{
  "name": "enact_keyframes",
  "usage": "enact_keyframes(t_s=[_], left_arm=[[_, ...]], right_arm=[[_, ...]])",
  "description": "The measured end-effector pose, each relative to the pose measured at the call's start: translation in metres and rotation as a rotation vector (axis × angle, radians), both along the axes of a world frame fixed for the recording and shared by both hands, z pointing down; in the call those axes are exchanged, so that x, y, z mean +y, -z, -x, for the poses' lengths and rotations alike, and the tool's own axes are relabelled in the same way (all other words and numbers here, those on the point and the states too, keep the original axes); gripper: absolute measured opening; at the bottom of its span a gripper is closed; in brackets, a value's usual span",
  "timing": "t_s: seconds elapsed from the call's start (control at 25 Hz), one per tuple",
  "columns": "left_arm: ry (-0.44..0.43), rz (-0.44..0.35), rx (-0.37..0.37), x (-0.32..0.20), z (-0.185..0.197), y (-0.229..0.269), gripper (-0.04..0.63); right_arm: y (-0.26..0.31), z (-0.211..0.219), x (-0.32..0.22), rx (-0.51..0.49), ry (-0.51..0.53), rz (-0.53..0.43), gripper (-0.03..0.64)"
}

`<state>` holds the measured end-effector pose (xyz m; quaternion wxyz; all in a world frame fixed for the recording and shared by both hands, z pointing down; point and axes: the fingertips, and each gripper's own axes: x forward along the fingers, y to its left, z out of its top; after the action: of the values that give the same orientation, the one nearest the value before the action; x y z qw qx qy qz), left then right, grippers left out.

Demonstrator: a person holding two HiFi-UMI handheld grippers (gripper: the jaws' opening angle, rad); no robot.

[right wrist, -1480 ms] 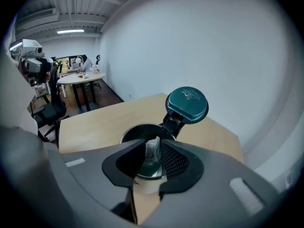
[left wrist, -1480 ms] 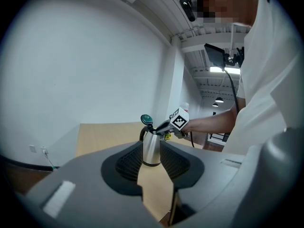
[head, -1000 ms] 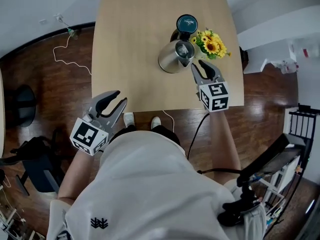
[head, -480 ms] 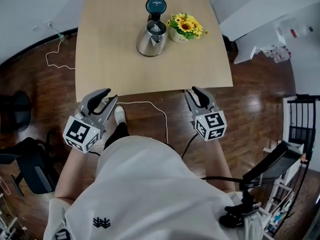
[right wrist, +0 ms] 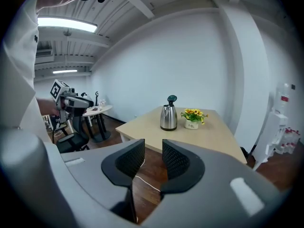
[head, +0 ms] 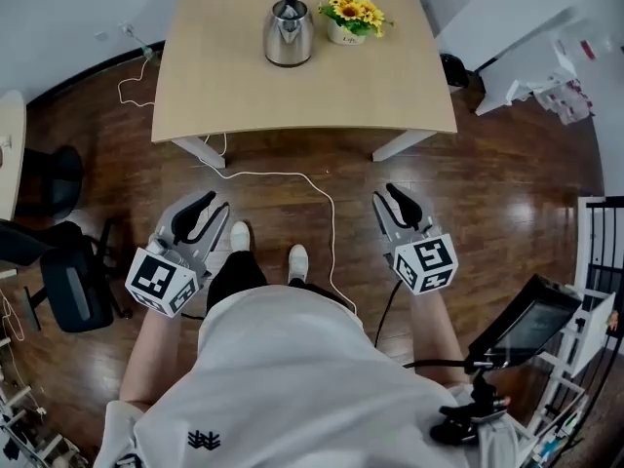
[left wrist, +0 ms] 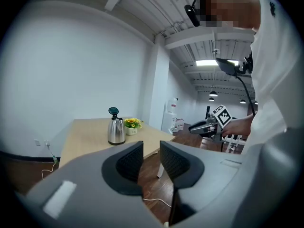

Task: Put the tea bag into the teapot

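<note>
Jaws on left gripper: narrowly parted, nothing between the pads. It hangs over dark wood floor, well short of the pale wooden table. White cable trails across the floor between the grippers. Steel teapot with teal-knobbed lid stands upright at the table's far side, lid apparently seated, though too small to be sure. Just beside it, to the right: small pot of yellow flowers. Right gripper: same narrow gap, empty, also over the floor.
</note>
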<state>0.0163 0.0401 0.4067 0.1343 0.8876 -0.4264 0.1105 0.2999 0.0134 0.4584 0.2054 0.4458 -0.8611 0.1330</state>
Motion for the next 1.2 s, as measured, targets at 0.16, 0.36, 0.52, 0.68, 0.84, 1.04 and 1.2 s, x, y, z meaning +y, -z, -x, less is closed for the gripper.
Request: enact_keyframes(t_s=[0.16, 0.36, 0.52, 0.68, 0.84, 1.04, 1.2], left_arm=[[-0.019, -0.034, -0.02, 0.028, 0.002, 0.013, 0.095], [-0.091, -0.063, -0.001, 0.069, 0.008, 0.03, 0.095], [-0.115, -0.071, 0.021, 0.105, 0.034, 0.035, 0.096], [-0.108, -0.056, 0.029, 0.138, 0.067, 0.027, 0.095], [-0.117, -0.066, 0.02, 0.163, 0.092, 0.022, 0.095], [-0.113, -0.074, 0.044, 0.184, 0.115, 0.023, 0.095], [-0.129, -0.076, 0.059, 0.195, 0.123, 0.022, 0.095]], right_arm=[[0.019, -0.005, 0.04, -0.016, -0.021, -0.037, 0.12], [0.044, 0.013, 0.094, -0.048, -0.058, -0.066, 0.132], [0.056, 0.048, 0.132, -0.066, -0.076, -0.084, 0.132], [0.065, 0.081, 0.168, -0.048, -0.07, -0.094, 0.13], [0.066, 0.101, 0.197, -0.022, -0.079, -0.093, 0.126], [0.064, 0.126, 0.219, -0.013, -0.088, -0.098, 0.12], [0.069, 0.137, 0.229, -0.002, -0.094, -0.106, 0.12]])
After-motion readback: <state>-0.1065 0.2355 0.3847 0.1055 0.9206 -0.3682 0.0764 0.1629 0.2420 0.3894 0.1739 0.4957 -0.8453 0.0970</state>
